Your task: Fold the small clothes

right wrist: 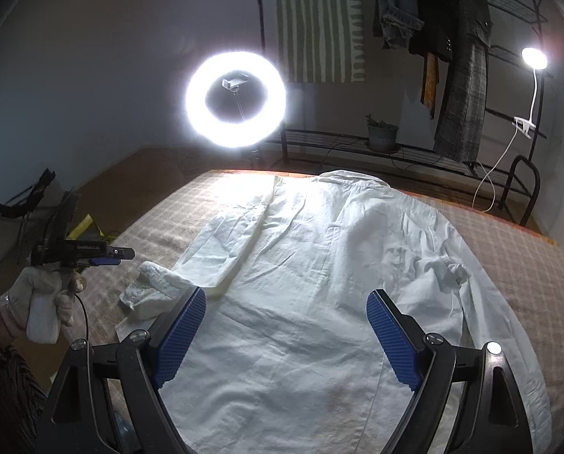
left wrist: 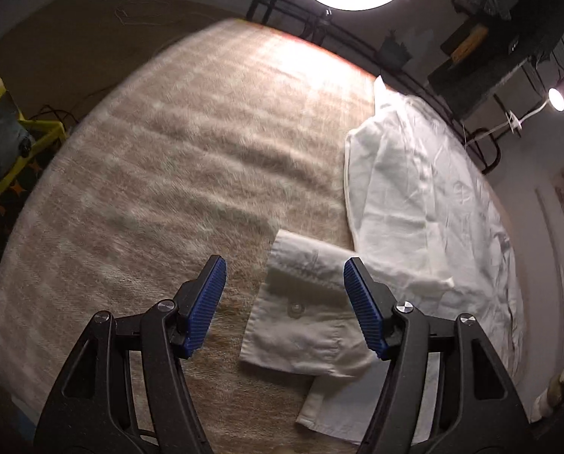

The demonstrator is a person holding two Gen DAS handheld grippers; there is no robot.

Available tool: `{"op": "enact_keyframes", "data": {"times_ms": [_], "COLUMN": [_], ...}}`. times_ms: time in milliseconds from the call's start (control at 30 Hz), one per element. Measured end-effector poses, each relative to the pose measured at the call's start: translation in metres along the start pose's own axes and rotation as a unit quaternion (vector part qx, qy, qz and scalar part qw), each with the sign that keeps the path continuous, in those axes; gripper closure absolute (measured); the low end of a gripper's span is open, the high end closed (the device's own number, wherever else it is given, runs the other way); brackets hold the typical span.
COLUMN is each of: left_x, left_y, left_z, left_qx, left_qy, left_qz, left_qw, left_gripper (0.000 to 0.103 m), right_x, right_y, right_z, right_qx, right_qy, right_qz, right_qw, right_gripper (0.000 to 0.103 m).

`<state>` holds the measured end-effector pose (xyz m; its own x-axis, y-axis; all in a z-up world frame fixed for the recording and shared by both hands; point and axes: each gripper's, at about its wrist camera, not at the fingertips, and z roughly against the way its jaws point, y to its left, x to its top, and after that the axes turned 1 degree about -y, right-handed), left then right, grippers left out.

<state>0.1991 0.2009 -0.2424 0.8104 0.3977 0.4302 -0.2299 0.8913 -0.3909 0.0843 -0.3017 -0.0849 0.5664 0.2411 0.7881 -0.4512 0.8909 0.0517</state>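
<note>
A white button shirt (right wrist: 320, 283) lies spread flat, back up, on the beige checked bed cover (right wrist: 516, 265), collar at the far end. Its left sleeve is folded in along the body, and the buttoned cuff (left wrist: 301, 317) sticks out to the left. My left gripper (left wrist: 284, 280) is open and empty, hovering just above that cuff. It also shows in the right wrist view (right wrist: 108, 257), held in a gloved hand. My right gripper (right wrist: 285, 314) is open and empty above the shirt's lower back. The right sleeve (right wrist: 444, 265) lies crumpled on the shirt.
A bright ring light (right wrist: 236, 99) stands past the bed's far edge. A black metal rack (right wrist: 414, 151) with a potted plant (right wrist: 382, 134) and hanging clothes (right wrist: 460, 56) lines the back wall. A clip lamp (right wrist: 533, 58) glows at right. A yellow frame (left wrist: 21, 143) stands left of the bed.
</note>
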Motion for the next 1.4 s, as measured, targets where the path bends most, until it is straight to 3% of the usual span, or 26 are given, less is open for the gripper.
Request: {"op": "enact_keyframes", "data": {"times_ms": [133, 200, 233, 333, 500, 633, 833, 1033, 1133, 1200, 1267, 1400], "left_x": [-0.007, -0.010, -0.011, -0.013, -0.021, -0.034, -0.068, -0.126, -0.154, -0.168, -0.175, -0.175], "left_y": [-0.008, -0.009, -0.009, -0.012, -0.035, -0.071, -0.121, -0.161, -0.168, -0.165, -0.155, -0.120], "left_z": [-0.022, -0.030, -0.029, -0.032, -0.008, 0.032, 0.072, 0.090, 0.090, 0.089, 0.091, 0.084], "left_qx": [0.016, 0.027, 0.028, 0.028, 0.032, 0.026, 0.012, -0.003, -0.022, -0.035, -0.049, -0.082], "left_qy": [0.031, 0.040, 0.034, 0.041, 0.008, -0.040, -0.088, -0.093, -0.069, -0.056, -0.048, -0.032], "left_qz": [-0.033, -0.043, -0.047, -0.063, -0.110, -0.177, -0.278, -0.385, -0.411, -0.402, -0.375, -0.256], "left_qw": [0.9988, 0.9979, 0.9979, 0.9968, 0.9934, 0.9830, 0.9565, 0.9182, 0.9087, 0.9132, 0.9243, 0.9626], "left_gripper": [0.038, 0.045, 0.051, 0.099, 0.101, 0.101, 0.101, 0.101, 0.101, 0.095, 0.092, 0.093], "right_x": [-0.002, -0.003, -0.004, -0.005, -0.006, -0.004, -0.005, -0.019, -0.025, -0.021, -0.011, 0.029], "right_y": [0.003, 0.002, 0.002, 0.001, 0.000, 0.001, 0.003, -0.003, -0.006, -0.006, -0.004, 0.015], "right_z": [0.001, 0.003, 0.004, 0.005, 0.006, 0.008, -0.002, -0.039, -0.055, -0.060, -0.060, -0.065], "right_qx": [-0.002, -0.005, -0.007, -0.010, -0.011, -0.007, 0.023, 0.101, 0.114, 0.119, 0.135, 0.153], "right_qy": [0.001, -0.001, -0.002, -0.003, -0.003, -0.007, 0.012, 0.087, 0.117, 0.127, 0.124, 0.115], "right_qz": [0.007, 0.009, 0.011, 0.011, 0.009, 0.007, -0.010, -0.092, -0.122, -0.134, -0.136, -0.094], "right_qw": [1.000, 1.000, 1.000, 1.000, 1.000, 1.000, 1.000, 0.987, 0.979, 0.976, 0.974, 0.977], "right_gripper": [0.014, 0.014, 0.014, 0.014, 0.014, 0.014, 0.014, 0.037, 0.043, 0.043, 0.043, 0.043]}}
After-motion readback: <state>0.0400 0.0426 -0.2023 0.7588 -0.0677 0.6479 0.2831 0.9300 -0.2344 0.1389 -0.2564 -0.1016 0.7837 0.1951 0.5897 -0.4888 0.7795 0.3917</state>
